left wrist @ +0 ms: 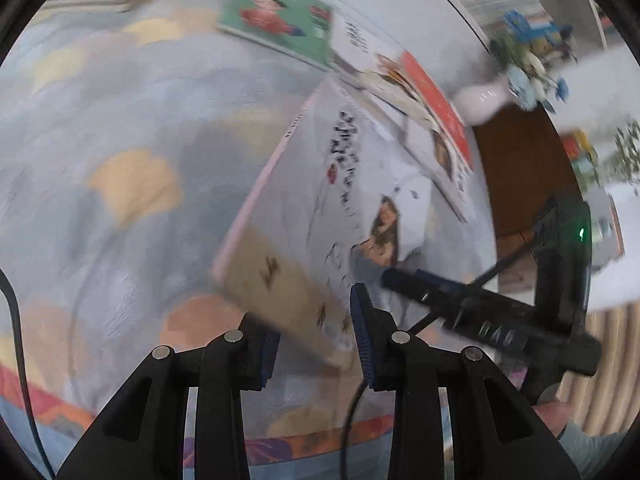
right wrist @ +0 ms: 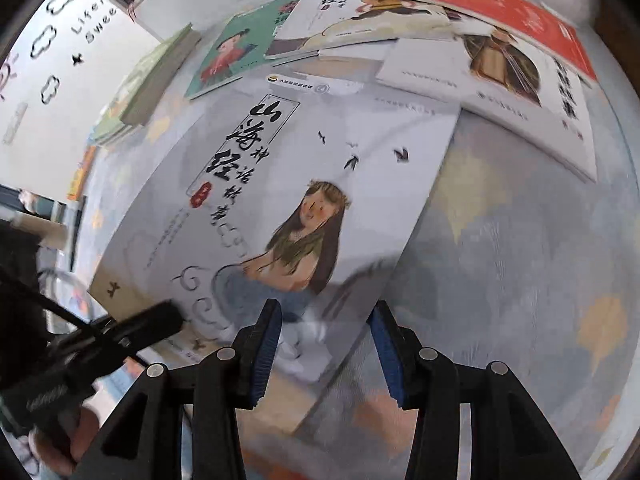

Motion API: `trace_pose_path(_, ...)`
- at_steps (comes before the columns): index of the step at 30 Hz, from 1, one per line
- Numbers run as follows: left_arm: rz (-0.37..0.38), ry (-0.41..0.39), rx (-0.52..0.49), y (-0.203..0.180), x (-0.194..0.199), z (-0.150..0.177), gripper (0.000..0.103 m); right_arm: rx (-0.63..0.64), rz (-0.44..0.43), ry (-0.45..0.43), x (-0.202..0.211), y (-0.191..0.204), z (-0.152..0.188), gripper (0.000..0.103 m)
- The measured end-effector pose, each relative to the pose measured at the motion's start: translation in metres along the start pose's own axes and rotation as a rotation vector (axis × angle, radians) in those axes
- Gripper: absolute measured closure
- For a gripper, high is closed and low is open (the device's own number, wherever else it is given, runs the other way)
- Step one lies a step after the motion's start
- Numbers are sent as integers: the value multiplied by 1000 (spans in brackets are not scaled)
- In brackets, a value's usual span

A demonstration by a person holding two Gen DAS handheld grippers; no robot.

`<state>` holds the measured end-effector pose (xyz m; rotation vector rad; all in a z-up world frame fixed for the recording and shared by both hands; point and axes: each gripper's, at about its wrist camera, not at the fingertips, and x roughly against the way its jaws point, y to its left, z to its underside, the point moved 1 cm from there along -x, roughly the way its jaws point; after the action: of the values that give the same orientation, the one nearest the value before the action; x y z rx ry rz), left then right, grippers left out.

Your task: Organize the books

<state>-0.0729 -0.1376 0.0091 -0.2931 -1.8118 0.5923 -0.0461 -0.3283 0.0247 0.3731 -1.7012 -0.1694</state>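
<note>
Grey book (right wrist: pixel 288 184) between parted right gripper (right wrist: pixel 324 344)

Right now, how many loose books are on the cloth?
5: grey girl-cover book nearest; green-cover book beyond; white book further back; red book and white figure-cover book right. Overlaps may hide others.

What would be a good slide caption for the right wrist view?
Open right gripper over the corner of a grey picture book lying on a patterned cloth.
</note>
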Motion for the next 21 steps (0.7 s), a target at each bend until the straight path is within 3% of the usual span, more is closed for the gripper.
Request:
trace_pose_path(7,-68,-4,13,8,-1,27,74,13,15,-16,-3,4,-5,47)
trace_pose_path(21,-80,-12,22,8,4,40,74,4,67,-30,-8,10,-3,47)
